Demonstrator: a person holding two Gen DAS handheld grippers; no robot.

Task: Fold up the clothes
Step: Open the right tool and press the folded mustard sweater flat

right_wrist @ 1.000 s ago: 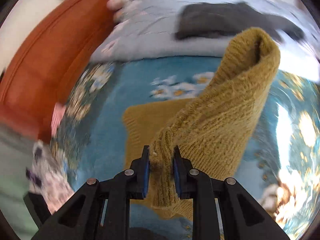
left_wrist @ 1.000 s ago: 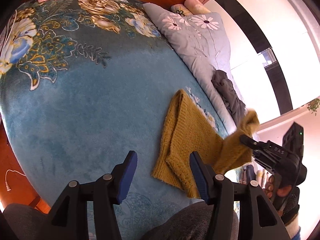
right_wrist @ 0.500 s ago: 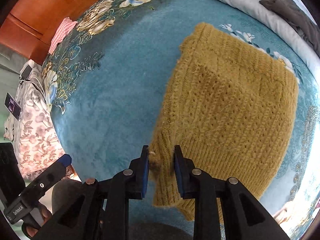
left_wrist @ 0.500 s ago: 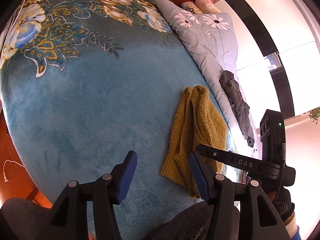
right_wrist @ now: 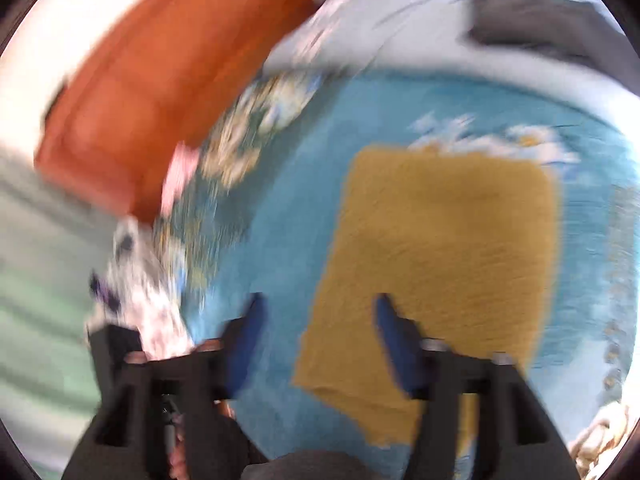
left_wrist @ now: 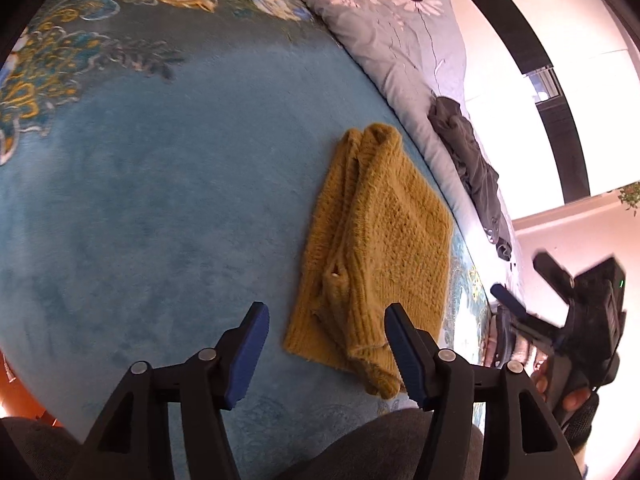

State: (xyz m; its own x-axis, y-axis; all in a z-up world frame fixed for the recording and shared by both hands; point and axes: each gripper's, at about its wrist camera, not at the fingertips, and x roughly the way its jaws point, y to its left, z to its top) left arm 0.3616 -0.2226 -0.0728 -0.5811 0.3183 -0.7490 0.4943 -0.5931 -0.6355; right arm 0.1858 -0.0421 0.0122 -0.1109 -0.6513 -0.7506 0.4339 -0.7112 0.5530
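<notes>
Your mustard knit sweater [left_wrist: 376, 248] lies folded on the blue floral blanket [left_wrist: 160, 220], so both your left gripper [left_wrist: 324, 344] and right gripper [right_wrist: 316, 344] hang wide and empty, clear of it.

A big bed fills the room. It is covered by a soft blue blanket [left_wrist: 160, 220] with gold and white flowers near its far end. A yellow knitted sweater [left_wrist: 376, 256] lies folded flat on the blue blanket, close to one side. Just past it runs a pale grey quilt [left_wrist: 400, 40] with white daisies. A dark grey cloth [left_wrist: 468, 152] lies crumpled on top of that quilt.
</notes>
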